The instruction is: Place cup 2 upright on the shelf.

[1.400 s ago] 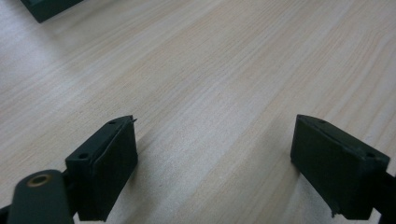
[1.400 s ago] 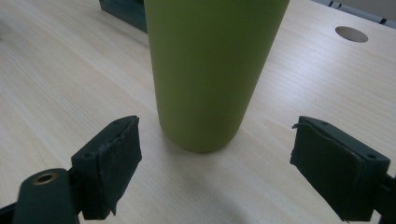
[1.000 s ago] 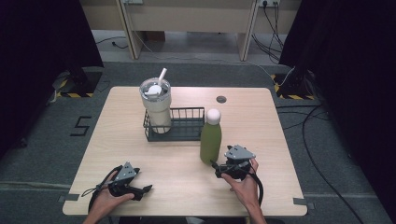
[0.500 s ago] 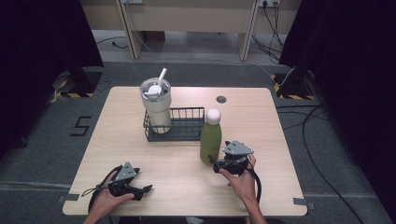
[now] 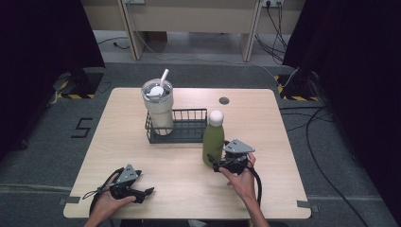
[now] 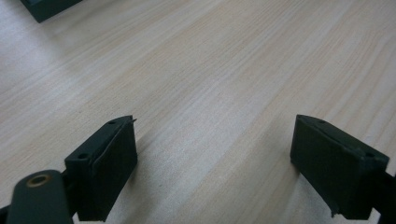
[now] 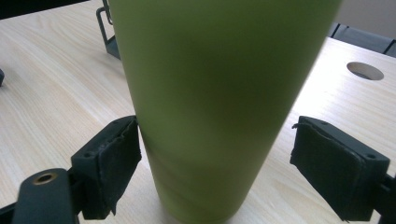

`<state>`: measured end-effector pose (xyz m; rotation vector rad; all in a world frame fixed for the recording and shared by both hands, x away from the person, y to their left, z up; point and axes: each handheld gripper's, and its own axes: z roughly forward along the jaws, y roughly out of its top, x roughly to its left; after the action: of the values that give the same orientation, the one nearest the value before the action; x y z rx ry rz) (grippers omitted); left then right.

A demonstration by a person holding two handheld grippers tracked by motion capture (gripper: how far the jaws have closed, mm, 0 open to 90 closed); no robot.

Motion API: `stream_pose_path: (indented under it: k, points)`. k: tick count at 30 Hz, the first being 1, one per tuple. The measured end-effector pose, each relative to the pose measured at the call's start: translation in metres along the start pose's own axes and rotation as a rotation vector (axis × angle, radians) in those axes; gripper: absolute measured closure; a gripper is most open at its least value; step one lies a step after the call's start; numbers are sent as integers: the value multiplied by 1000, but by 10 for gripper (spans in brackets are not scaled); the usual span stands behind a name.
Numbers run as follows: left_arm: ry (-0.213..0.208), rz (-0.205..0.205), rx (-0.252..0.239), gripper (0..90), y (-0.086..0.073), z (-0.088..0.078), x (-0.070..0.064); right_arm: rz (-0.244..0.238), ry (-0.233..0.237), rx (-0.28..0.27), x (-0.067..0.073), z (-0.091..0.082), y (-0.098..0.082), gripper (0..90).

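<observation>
At centre of the high view: a tall green bottle with a white round cap (image 5: 213,140) stood upright on the pale wooden table (image 5: 283,142), just right of the black wire basket (image 5: 187,126).
High view, basket: a cream tumbler with lid and white straw (image 5: 158,107) stood in its left end.
High view, right gripper (image 5: 215,165): at lower centre-right, low against the bottle's base, a hand behind it.
High view, left gripper (image 5: 146,191): at lower left, resting on the table, well apart from the bottle.
Left gripper view: jaws stood wide apart and released, bare table (image 6: 224,74) between them; a dark corner of the basket (image 6: 46,7) showed at upper left.
Right gripper view: the bottle (image 7: 219,102) stood between the jaws; the left pad touched its side, the right pad stood clear with a gap, so the bottle was straddled, not clamped.
Right gripper view, background: a round hole in the table (image 7: 365,71) at upper right.
</observation>
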<state>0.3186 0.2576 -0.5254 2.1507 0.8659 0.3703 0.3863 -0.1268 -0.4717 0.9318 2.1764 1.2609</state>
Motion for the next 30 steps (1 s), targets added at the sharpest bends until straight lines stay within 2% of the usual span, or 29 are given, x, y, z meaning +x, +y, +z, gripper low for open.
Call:
stream_pose_path:
  k: [14, 17, 26, 30]
  points:
    - [0, 0, 0, 138, 0, 0, 0, 19, 29, -33, 0, 15, 0, 169]
    - [0, 0, 0, 139, 0, 0, 0, 42, 42, -65, -1, 17, 0, 177]
    - [0, 0, 0, 139, 0, 0, 0, 70, 72, -111, -4, 25, -3, 181]
    - [-1, -1, 0, 139, 0, 0, 0, 56, 67, -121, -4, 26, -4, 190]
